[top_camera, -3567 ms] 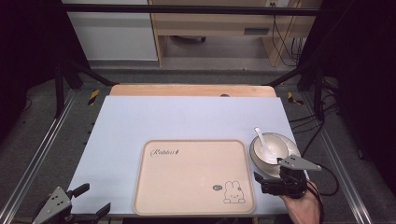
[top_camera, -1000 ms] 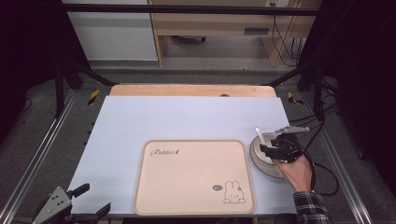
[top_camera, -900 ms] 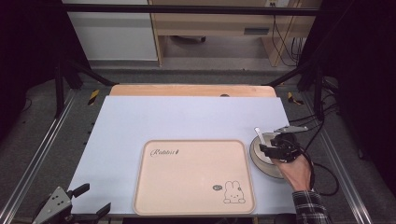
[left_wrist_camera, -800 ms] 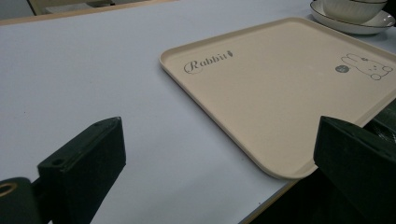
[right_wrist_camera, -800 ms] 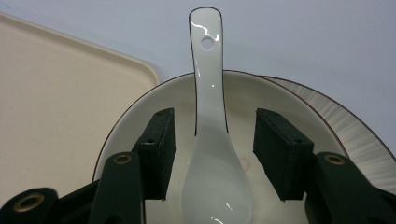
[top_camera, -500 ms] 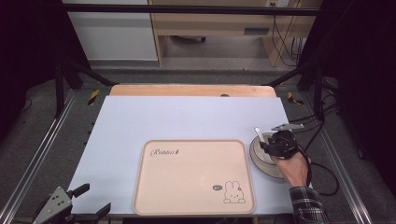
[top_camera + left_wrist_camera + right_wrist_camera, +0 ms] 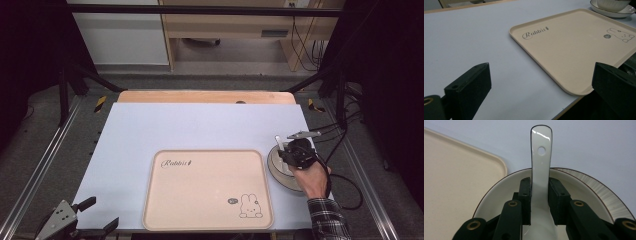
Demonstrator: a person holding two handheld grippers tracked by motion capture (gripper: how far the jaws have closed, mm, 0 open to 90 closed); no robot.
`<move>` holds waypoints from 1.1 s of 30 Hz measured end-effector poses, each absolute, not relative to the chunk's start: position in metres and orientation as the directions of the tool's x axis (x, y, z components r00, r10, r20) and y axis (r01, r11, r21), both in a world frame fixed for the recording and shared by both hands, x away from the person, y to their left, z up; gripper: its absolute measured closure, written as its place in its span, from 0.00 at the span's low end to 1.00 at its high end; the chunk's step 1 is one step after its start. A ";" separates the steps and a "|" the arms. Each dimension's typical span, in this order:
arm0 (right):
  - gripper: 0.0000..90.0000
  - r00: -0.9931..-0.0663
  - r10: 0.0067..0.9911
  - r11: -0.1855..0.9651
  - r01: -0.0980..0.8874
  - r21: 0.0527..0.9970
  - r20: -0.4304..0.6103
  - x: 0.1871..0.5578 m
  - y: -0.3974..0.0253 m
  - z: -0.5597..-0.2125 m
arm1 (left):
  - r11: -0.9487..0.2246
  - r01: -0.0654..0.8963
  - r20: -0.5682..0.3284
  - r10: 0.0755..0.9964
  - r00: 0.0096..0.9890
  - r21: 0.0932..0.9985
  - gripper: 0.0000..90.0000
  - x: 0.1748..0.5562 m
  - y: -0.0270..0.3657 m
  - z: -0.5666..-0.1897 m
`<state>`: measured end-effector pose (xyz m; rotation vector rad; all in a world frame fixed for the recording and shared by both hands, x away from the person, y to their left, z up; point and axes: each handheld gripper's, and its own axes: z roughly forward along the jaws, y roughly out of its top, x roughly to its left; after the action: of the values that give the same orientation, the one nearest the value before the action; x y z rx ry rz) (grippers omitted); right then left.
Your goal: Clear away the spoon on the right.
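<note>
since the earlier frame the right gripper (image 7: 292, 150) had moved up over the bowl (image 7: 280, 167). left gripper (image 7: 541, 92) sat wide apart beside the tray (image 7: 574, 47). right gripper view: jaws clamped the spoon (image 7: 541, 165), not lifted yet.

Black claws (image 7: 539, 202) with brass-ringed screw holes, a grey three-cornered plate (image 7: 303, 134), black cable (image 7: 345, 182), plaid sleeve (image 7: 326, 219).

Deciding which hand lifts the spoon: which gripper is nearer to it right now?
Right. The right gripper has its jaws closed on the white spoon over the bowl. The left gripper sits open at the table's near left corner, across the tray.
</note>
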<state>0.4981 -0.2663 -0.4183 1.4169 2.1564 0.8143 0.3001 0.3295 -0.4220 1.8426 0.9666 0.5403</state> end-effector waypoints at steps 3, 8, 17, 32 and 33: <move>0.82 -0.380 0.925 0.292 0.670 0.682 -0.023 0.497 -0.269 -0.415 | -0.234 0.386 -0.043 0.807 0.589 0.892 0.02 0.300 0.329 -0.422; 0.82 -0.384 0.923 0.288 0.672 0.683 -0.013 0.494 -0.273 -0.407 | -0.234 0.386 -0.043 0.806 0.590 0.892 0.02 0.300 0.329 -0.422; 0.82 -0.389 0.921 0.290 0.659 0.694 -0.015 0.485 -0.277 -0.387 | -0.235 0.387 -0.042 0.808 0.588 0.892 0.02 0.300 0.329 -0.422; 0.82 -0.409 0.912 0.292 0.663 0.689 0.006 0.467 -0.275 -0.353 | -0.238 0.386 -0.039 0.807 0.589 0.891 0.02 0.300 0.329 -0.422; 0.82 -0.413 0.911 0.293 0.665 0.687 0.011 0.465 -0.275 -0.351 | -0.239 0.386 -0.039 0.807 0.589 0.891 0.02 0.300 0.329 -0.422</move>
<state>0.4655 -0.2748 -0.3508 1.4148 2.1852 0.8781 0.3001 0.3287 -0.4219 1.8470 0.9666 0.5439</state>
